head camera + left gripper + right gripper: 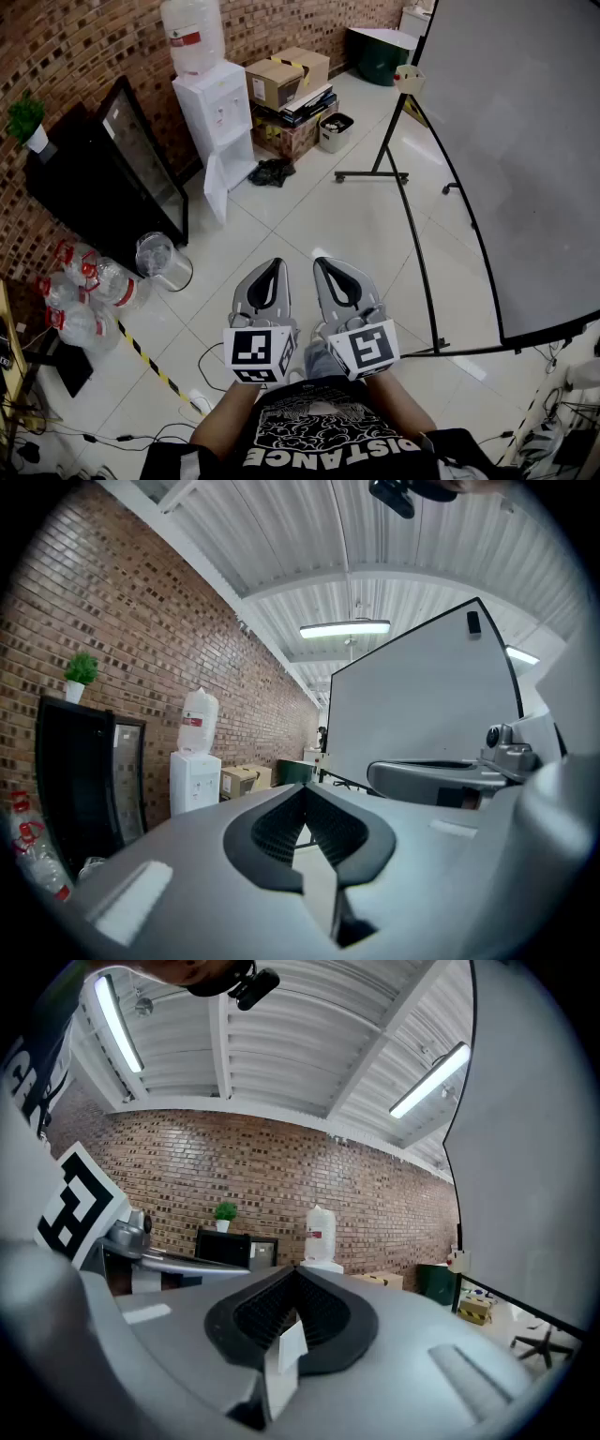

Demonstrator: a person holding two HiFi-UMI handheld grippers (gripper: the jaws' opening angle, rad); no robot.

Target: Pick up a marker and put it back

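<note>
While person is standing over floor, left tool and right tool are hovering side by side at waist, jaws pressing together, empty. Marker too small to locate; whiteboard cut off at right.

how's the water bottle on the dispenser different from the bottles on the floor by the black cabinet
The bottle on the dispenser is mounted on top of the white dispenser; the floor bottles lie on the tiles beside the black cabinet. The bottle on the dispenser is a single one, whitish with a red label; the floor bottles are several, clear with red caps. Both are large cooler bottles near the brick wall.
</note>
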